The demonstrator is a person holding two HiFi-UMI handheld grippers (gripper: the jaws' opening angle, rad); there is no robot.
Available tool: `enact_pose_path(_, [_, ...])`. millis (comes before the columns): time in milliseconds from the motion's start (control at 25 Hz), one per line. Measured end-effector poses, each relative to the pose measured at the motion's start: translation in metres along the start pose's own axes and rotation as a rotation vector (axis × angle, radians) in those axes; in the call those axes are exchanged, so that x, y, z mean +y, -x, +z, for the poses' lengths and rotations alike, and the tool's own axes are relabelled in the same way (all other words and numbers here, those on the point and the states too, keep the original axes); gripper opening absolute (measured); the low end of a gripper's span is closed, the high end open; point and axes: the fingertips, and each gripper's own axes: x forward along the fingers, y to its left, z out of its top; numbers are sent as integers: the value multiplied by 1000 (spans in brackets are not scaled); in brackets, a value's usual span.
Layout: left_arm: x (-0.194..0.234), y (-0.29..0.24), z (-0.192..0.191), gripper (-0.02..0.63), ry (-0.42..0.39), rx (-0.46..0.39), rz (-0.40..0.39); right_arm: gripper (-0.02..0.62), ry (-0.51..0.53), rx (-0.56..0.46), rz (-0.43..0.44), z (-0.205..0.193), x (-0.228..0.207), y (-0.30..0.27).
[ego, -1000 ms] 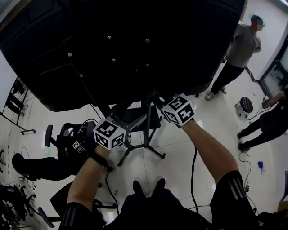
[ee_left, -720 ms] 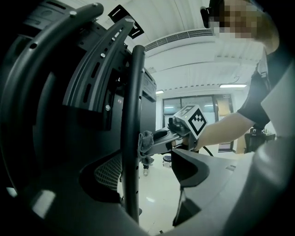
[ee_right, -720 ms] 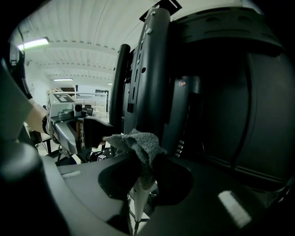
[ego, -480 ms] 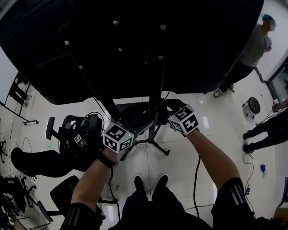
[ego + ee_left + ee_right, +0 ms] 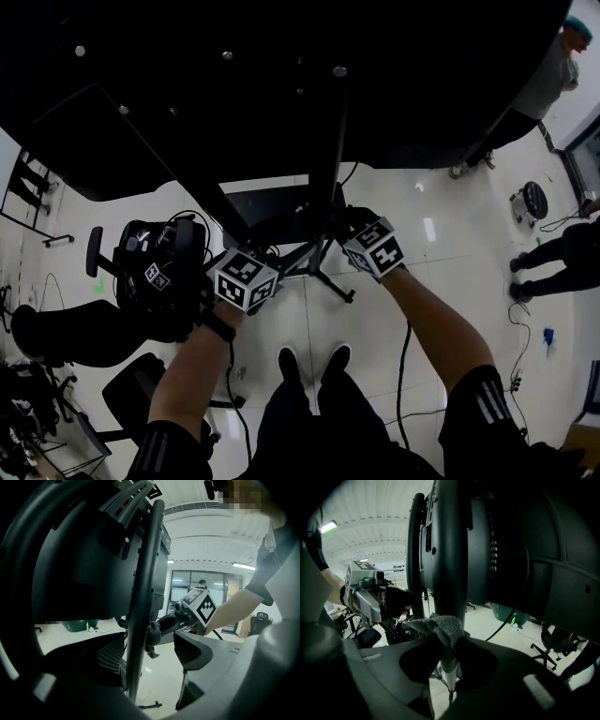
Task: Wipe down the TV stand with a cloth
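Since a second ago, the right tool (image 5: 443, 654) has sunk a little in the head view and the left tool (image 5: 151, 654) has slid slightly rightward. The black back of the TV (image 5: 234, 84) now fills more of the upper frame.

Right tool: its jaws are clamped on a bunched grey cloth (image 5: 440, 629). The cloth stands up from between the jaws and lies against the dark pole (image 5: 450, 550) of the TV stand (image 5: 323, 272). In the left gripper view the same cloth shows as a small grey wad on the pole's right side.

Left tool: its jaws stand apart and grip nothing. The pole rises between them, close beside the left jaw; whether the two touch, I cannot tell.

Head view: I hold both tools low on the pole, one on either side, just above the stand's spread legs. The marker cubes face up toward me. The stand rests on a pale glossy floor (image 5: 375, 356). My shoes (image 5: 309, 361) are just below its legs, and a black office chair (image 5: 155, 272) stands to the left. A person (image 5: 553, 80) stands well apart at upper right.
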Motion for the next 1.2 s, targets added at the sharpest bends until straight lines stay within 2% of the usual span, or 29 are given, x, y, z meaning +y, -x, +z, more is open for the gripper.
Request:
enact_pose_path(280, [19, -16, -68, 357, 22, 54, 21, 89, -11, 53, 8, -56, 4, -39])
enact_pose_path(440, [27, -28, -109, 357, 22, 97, 32, 94, -52, 56, 18, -87, 3, -59])
enact_pose_path(640, [32, -43, -156, 357, 57, 138, 38, 94, -68, 99, 15, -132, 4, -88])
enact_pose_path(840, [39, -57, -189, 356, 73, 150, 44, 94, -120, 122, 10, -169, 4, -114])
enact_pose_path(1000, [49, -69, -221, 357, 114, 165, 56, 94, -112, 149, 12, -197, 2, -134])
enact_pose_path(1200, [64, -70, -261, 356, 122, 228, 70, 95, -118, 189, 41, -229, 4, -157])
